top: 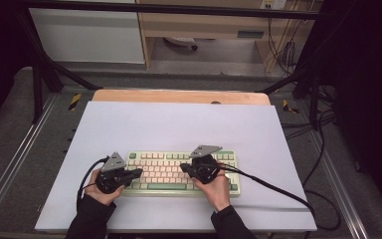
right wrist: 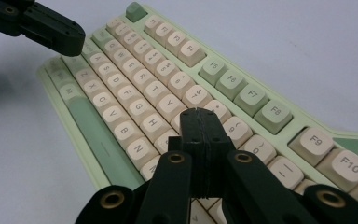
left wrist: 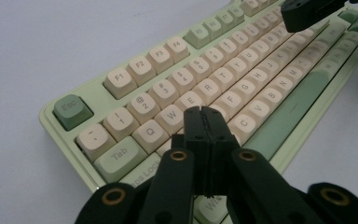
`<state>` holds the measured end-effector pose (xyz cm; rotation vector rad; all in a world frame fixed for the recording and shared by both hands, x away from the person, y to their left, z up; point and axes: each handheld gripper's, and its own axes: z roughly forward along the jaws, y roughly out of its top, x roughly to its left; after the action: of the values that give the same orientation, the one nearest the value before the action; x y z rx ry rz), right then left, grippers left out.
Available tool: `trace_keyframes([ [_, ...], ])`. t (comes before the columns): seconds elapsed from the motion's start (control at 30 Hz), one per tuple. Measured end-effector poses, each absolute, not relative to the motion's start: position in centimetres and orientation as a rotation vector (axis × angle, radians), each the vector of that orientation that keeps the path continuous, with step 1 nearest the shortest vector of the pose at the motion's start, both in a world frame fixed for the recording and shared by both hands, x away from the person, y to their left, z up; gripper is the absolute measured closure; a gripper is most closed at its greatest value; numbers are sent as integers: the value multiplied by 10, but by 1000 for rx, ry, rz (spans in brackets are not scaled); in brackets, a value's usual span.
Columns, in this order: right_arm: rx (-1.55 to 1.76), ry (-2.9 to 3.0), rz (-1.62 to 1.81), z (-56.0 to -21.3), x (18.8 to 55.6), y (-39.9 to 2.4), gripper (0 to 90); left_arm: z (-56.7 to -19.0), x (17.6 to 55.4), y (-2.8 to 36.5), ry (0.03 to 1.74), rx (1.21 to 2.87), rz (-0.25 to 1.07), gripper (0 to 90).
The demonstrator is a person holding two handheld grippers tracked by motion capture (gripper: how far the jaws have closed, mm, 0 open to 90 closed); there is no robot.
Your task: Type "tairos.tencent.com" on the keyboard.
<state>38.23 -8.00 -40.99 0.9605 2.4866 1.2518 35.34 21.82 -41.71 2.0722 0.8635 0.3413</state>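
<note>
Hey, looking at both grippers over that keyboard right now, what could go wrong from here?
The left gripper, jaws shut, points between closely packed cream keys, so it may press two at once. The right gripper, also shut, sits similarly among neighbouring keys. The pale green and cream mechanical keyboard lies loose on the smooth white sheet, so a slanted push might slide it.

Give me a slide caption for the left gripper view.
Shut left hand-held gripper poised over the left-side keys of a green and cream keyboard.

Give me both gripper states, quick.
Left gripper: closed, empty, tips over the keyboard.
Right gripper: closed, empty, tips over the keyboard.
</note>
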Motion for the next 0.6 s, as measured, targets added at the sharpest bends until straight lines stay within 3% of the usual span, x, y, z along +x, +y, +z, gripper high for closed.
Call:
trace_keyframes([
  [0.6, 999, 2497, 1269, -409, 372, -109, 900, -412, 358, 204, 856, 2088, 357, 894],
])
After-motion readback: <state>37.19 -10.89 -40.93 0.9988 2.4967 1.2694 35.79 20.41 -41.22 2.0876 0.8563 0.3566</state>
